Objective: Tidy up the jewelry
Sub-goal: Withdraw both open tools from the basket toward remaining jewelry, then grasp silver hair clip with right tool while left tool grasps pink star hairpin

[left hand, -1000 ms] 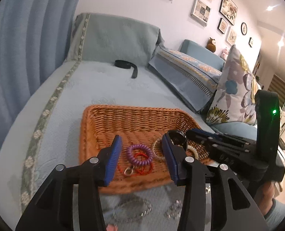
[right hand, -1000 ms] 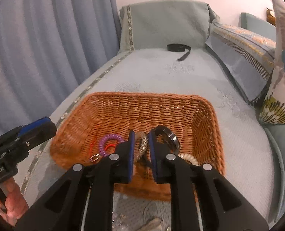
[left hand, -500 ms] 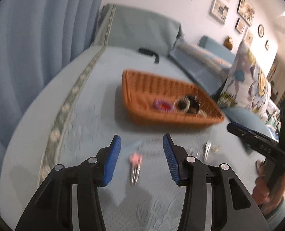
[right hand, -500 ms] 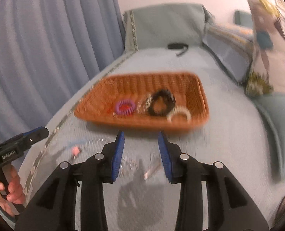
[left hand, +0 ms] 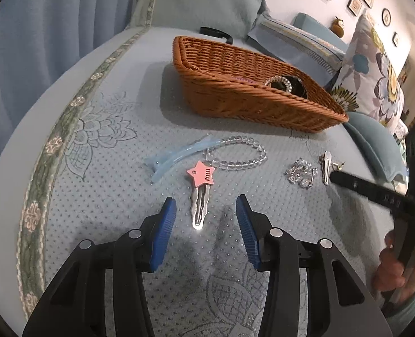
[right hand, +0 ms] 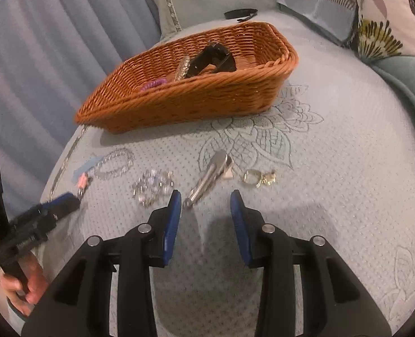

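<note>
Star hair clip: dead ahead of the left tool

Star hair clip (left hand: 200, 189), on the bed cover (left hand: 109, 196), centre frame; long axis runs toward the released left tool (left hand: 206, 210), nearest. Silver clip (right hand: 210, 178) lies diagonally, just ahead of the released right tool (right hand: 206, 206). Basket (left hand: 249, 104) upper frame.
</note>
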The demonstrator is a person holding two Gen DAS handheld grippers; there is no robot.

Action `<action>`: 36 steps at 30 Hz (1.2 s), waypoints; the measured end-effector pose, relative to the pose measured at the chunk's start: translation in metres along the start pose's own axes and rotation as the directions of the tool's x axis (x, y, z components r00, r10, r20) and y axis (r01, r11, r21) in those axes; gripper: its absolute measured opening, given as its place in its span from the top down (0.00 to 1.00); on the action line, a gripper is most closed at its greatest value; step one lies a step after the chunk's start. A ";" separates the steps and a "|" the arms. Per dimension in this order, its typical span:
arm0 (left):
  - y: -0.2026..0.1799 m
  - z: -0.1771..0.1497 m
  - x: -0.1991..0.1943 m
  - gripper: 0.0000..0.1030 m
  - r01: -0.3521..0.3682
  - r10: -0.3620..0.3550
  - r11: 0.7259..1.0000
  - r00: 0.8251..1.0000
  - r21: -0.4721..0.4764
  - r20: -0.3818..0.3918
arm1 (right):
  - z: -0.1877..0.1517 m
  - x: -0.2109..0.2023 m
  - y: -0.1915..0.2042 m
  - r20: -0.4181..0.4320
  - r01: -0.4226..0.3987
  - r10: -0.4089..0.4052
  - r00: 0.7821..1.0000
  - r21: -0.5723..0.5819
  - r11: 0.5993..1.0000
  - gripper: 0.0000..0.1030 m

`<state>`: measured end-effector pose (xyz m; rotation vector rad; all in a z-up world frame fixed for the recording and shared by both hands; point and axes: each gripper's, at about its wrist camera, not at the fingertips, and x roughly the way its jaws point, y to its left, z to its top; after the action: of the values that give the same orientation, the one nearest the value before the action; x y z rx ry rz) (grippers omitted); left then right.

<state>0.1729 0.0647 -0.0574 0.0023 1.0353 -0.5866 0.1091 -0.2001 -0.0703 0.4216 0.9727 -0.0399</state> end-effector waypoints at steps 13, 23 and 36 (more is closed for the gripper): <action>-0.015 0.012 0.017 0.64 -0.062 0.061 0.997 0.998 0.044 0.014 | 0.017 0.024 0.028 0.030 0.139 -0.137 0.990 -0.104 0.985 0.68; -0.031 0.009 0.008 0.86 -0.116 0.108 0.986 0.991 0.117 0.072 | 0.003 0.010 0.037 0.057 0.047 -0.036 0.998 -0.195 0.980 0.89; -0.066 0.047 -0.055 0.86 -0.052 0.007 0.988 0.956 0.147 0.292 | 0.029 -0.067 0.060 0.276 0.012 0.069 0.959 -0.281 0.960 0.89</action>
<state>0.1597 0.0211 0.0294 0.0652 0.7008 -0.6173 0.1075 -0.1659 0.0176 0.1614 0.6753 0.0623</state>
